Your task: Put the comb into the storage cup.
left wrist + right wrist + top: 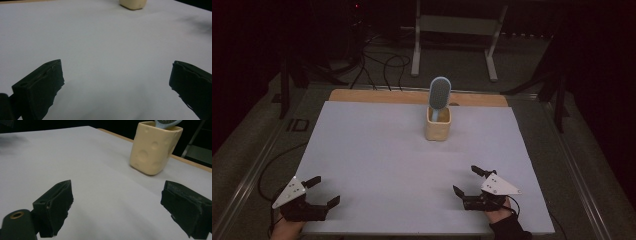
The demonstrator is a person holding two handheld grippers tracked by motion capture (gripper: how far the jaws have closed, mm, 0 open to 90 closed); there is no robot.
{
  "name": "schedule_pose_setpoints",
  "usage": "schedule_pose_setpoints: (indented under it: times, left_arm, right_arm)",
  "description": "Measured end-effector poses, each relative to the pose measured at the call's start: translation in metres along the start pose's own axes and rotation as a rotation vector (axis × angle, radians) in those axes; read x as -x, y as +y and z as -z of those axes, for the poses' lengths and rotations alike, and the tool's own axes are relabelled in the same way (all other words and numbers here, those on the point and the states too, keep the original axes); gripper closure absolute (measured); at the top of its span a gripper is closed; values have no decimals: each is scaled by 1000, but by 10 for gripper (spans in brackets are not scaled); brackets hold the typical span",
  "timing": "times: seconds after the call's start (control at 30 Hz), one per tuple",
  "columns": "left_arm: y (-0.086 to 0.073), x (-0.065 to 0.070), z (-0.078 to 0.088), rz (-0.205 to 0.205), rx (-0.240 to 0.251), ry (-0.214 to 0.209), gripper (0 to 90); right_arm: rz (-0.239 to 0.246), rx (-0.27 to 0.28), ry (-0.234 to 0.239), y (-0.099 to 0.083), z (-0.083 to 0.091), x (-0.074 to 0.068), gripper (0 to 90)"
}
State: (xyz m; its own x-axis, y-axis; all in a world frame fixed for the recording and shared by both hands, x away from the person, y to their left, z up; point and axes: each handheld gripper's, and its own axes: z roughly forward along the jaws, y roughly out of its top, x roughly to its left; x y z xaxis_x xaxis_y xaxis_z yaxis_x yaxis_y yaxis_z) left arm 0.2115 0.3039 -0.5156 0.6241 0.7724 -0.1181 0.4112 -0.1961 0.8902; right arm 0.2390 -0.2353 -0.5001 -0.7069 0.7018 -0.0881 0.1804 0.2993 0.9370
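Black jaws of the left gripper (323,192) are spread wide with nothing between them, and the gripper is seen low over the near left corner of the white sheet (377,165). The right gripper (469,181) is likewise spread wide and empty, near the front right of the sheet. In both gripper views bare sheet alone lies between the jaws.

Well apart from both grippers, toward the far middle of the sheet, a cream cup (438,124) patterned like holed cheese is seen upright. A blue brush (439,94) is stood in it, handle down, head well above the rim and leaning slightly. A wooden table (362,95) edge is visible behind the sheet.

Risks are judged as follows. The cup is tall for its base and the brush makes it top-heavy; a sideways knock from a jaw would likely tip it. If the brush is drawn out at an angle, the cup may be dragged or lifted with it unless it is steadied by the other gripper. The rounded brush head may slip from a shallow pinch. The dim light makes depth harder to judge.
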Motion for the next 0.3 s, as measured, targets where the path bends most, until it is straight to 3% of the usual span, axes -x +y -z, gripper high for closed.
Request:
schedule_pose_setpoints:
  times: [0.3]
  left_arm:
    - [0,1,-1,-9,-6,0,0]
  right_arm:
    - [1,0,-1,0,0,0,101]
